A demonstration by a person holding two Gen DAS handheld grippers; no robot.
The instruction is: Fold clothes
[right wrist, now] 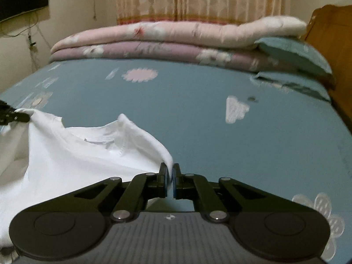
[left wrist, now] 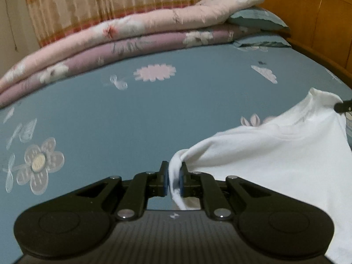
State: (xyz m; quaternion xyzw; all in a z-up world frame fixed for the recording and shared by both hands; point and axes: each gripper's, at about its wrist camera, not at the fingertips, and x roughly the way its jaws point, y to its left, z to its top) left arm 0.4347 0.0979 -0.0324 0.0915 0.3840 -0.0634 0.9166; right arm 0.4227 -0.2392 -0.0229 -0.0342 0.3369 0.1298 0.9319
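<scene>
A white T-shirt (left wrist: 275,154) hangs stretched between my two grippers above a blue flowered bed sheet (left wrist: 154,114). My left gripper (left wrist: 174,171) is shut on one bunched corner of the shirt, which spreads away to the right. The other gripper's tip (left wrist: 343,106) shows at the right edge, pinching the far corner. In the right wrist view the white T-shirt (right wrist: 77,154) spreads to the left with its neckline and label facing up. My right gripper (right wrist: 170,171) is shut on the shirt's near corner. The left gripper's tip (right wrist: 13,115) holds the opposite corner at the left edge.
Folded pink and mauve quilts (left wrist: 132,37) lie along the far side of the bed, with teal pillows (right wrist: 294,61) at the right by a wooden headboard (left wrist: 319,22). A patterned curtain (right wrist: 198,0) hangs behind. The bed sheet (right wrist: 220,121) lies flat ahead of the shirt.
</scene>
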